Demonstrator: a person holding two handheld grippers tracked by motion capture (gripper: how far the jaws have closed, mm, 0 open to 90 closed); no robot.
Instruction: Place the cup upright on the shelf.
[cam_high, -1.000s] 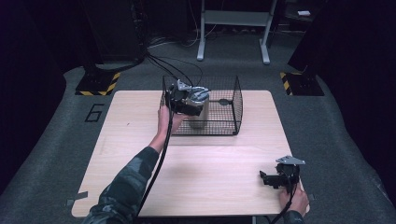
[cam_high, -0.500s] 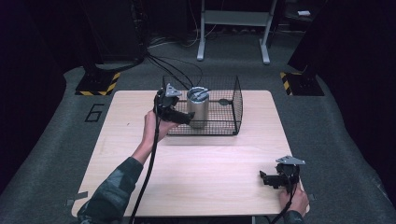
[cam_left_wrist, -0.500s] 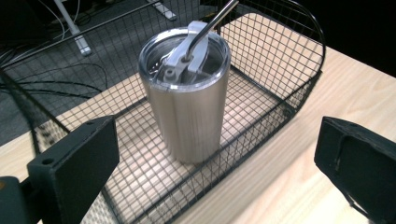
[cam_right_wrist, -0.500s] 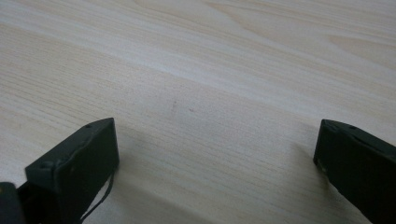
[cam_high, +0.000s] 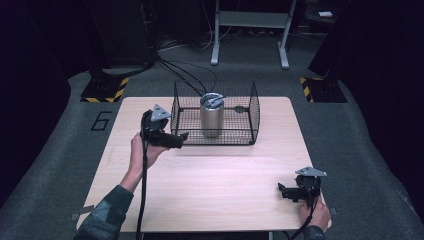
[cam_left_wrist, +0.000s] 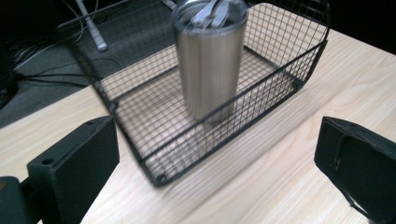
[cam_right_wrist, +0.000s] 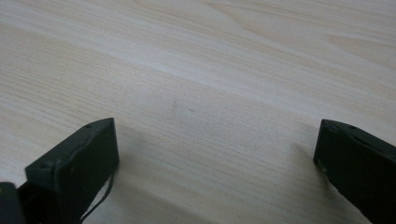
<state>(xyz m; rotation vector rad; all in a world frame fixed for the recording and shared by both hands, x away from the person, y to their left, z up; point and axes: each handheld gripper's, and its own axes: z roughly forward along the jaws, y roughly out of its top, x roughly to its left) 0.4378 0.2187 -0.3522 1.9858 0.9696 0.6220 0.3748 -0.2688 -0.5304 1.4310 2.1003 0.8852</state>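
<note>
We see the left gripper with its jaws wide apart and nothing between them, just beside the near left corner of the basket. In the left gripper view the cup, a steel one with a lid, stands upright on the basket floor, ahead of the jaws and between their lines but well beyond their tips. The basket's near wall lies between the jaws and the cup.

What could go wrong, as we judge it: the cup is tall and narrow, so a jaw that catches the basket rim or its corner could jolt the wire and tip the cup against a wall. The left jaw tip sits nearest that corner, so any sideways drift toward the basket would cause it. The cup looks blurred in the left gripper view, so we cannot tell whether it is fully settled. A smooth steel side would also slip if it were pinched off centre through the mesh.

The left hand holds its gripper low over the table, jaws pointing across toward the basket, forearm coming in from the near left edge. The right gripper rests near the near right corner of the table, well apart from the basket. Its jaws are spread too, with bare wood between them, and the right hand sits behind it at the table's edge.
</note>
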